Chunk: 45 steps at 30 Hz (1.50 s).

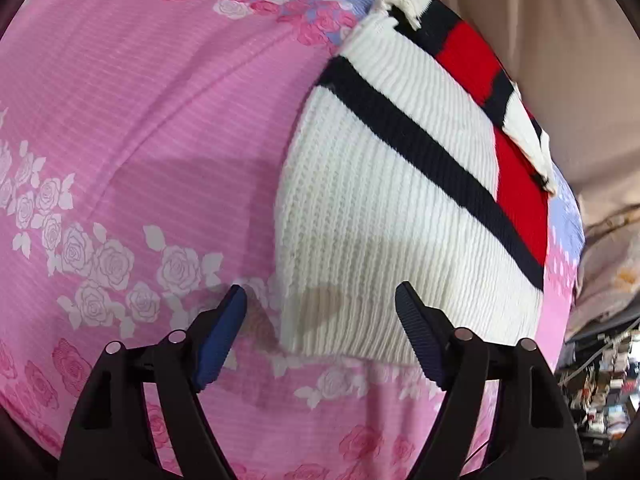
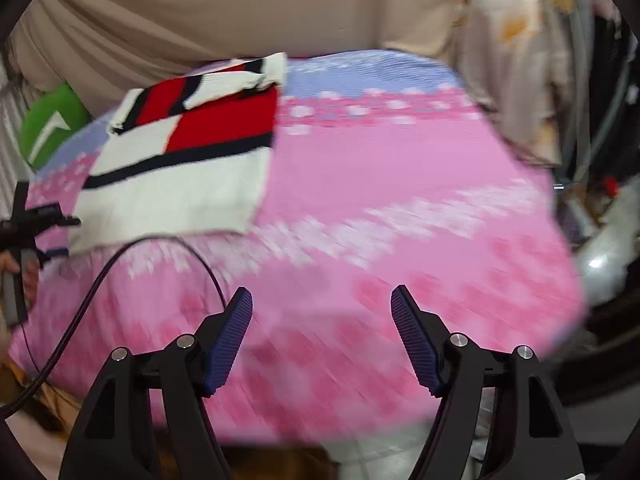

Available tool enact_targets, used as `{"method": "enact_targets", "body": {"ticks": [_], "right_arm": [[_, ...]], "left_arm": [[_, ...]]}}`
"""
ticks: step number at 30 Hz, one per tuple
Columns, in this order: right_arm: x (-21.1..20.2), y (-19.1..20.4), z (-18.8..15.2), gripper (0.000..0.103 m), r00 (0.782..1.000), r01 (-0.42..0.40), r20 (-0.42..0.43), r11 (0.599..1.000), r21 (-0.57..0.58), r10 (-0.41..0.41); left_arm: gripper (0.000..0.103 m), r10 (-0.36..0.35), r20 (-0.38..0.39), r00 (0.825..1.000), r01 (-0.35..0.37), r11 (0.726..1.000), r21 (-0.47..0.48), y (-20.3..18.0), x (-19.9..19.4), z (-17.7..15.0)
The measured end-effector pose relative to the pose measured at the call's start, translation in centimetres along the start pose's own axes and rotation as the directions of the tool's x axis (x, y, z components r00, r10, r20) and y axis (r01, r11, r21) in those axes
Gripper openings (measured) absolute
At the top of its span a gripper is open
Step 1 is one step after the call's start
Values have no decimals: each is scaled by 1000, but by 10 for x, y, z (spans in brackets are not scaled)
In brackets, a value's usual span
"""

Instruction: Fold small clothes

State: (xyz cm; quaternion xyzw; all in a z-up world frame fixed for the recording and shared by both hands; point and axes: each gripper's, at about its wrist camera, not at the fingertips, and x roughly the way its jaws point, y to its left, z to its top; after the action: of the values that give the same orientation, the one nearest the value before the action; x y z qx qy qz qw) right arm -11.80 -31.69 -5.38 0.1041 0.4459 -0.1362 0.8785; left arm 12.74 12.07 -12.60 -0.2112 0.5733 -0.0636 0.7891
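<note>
A folded knit sweater (image 1: 380, 220), white with a navy stripe and a red block, lies on a pink floral bed sheet (image 1: 140, 120). My left gripper (image 1: 320, 292) hovers open just over the sweater's near left corner. Its blue pads straddle that corner without pressing on it. In the right wrist view the sweater (image 2: 180, 168) lies at the far left of the sheet (image 2: 400, 184). My right gripper (image 2: 321, 291) is open over bare pink sheet, well clear of the sweater, with nothing between its fingers. This view is blurred.
A black cable (image 2: 120, 256) loops over the sheet's near left. A hand with the other tool's handle (image 2: 16, 276) shows at the left edge. A green cushion (image 2: 52, 120) and beige fabric (image 2: 240, 12) lie behind the bed. Clutter (image 1: 600, 380) stands off the bed's right side.
</note>
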Motion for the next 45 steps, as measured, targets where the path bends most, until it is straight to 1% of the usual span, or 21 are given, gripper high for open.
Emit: {"method": "enact_targets", "body": {"ticks": [4, 5, 6, 7, 8, 9, 10, 11, 12, 13, 17, 21, 23, 26, 29, 30, 32, 35, 37, 40, 45], "right_arm": [[92, 33, 34, 67, 993, -107, -43, 994, 11, 107], [107, 39, 39, 67, 991, -119, -57, 993, 15, 119], [121, 45, 44, 67, 987, -144, -72, 989, 31, 146], [130, 48, 48, 67, 983, -164, -78, 985, 51, 167], [136, 52, 50, 67, 980, -175, -80, 983, 64, 180], [142, 54, 53, 60, 979, -178, -86, 981, 72, 184], [148, 56, 55, 41, 977, -181, -101, 981, 74, 188], [153, 59, 55, 30, 973, -188, -119, 979, 76, 196], [152, 60, 55, 11, 977, -177, -110, 982, 68, 184], [149, 60, 56, 7, 973, -196, -106, 978, 67, 203], [99, 55, 57, 6, 975, -221, -5, 975, 19, 221], [41, 50, 39, 5, 972, -233, 4, 968, -96, 234], [17, 45, 15, 5, 973, -229, -46, 961, -157, 225], [-13, 28, -37, 5, 959, -250, -190, 946, -205, 212], [-36, 17, -86, 5, 920, -278, -346, 929, -244, 185], [-44, 15, -96, 5, 906, -290, -382, 925, -247, 182], [-52, 11, -106, 5, 895, -296, -408, 926, -236, 182], [-53, 6, -103, 5, 892, -297, -407, 935, -196, 198], [-49, 4, -96, 5, 899, -293, -389, 937, -188, 203], [-53, 9, -75, 5, 928, -272, -311, 944, -185, 206], [-46, 9, -24, 5, 972, -219, -125, 962, -160, 200]], "left_arm": [[79, 39, 53, 998, -39, 999, 10, -13, 5, 1], [72, 50, 64, 997, -52, 998, 22, -17, 6, 1], [57, 47, 66, 997, -50, 998, 38, -21, 7, 0], [47, 36, 59, 998, -39, 998, 56, -25, 8, 0], [22, 12, 46, 999, -15, 998, 60, -26, 10, 1], [11, -41, 3, 999, 40, 998, 52, -26, 15, 1], [11, -51, -3, 999, 51, 998, 41, -26, 15, -1], [10, -53, 12, 999, 52, 998, 47, -28, 11, -2], [9, -54, 30, 998, 53, 997, 59, -31, 5, -5], [9, -56, 47, 997, 53, 996, 64, -33, -3, -7], [8, -83, 105, 991, 72, 992, 105, -39, -49, -21], [8, -69, 114, 991, 50, 986, 157, -35, -93, -50], [8, -39, 87, 995, 22, 982, 186, -27, -111, -76], [8, 24, -41, 999, -16, 981, 191, -1, -131, -133], [8, 78, -174, 982, -48, 984, 171, 20, -140, -178], [8, 94, -215, 972, -58, 984, 169, 25, -145, -193], [8, 110, -244, 964, -67, 982, 178, 27, -152, -207], [8, 116, -223, 968, -71, 977, 201, 20, -156, -200], [8, 113, -191, 975, -70, 973, 219, 13, -158, -194], [8, 97, -138, 986, -61, 968, 244, 2, -161, -174], [8, 20, 20, 1000, -25, 963, 268, -22, -168, -128]]}}
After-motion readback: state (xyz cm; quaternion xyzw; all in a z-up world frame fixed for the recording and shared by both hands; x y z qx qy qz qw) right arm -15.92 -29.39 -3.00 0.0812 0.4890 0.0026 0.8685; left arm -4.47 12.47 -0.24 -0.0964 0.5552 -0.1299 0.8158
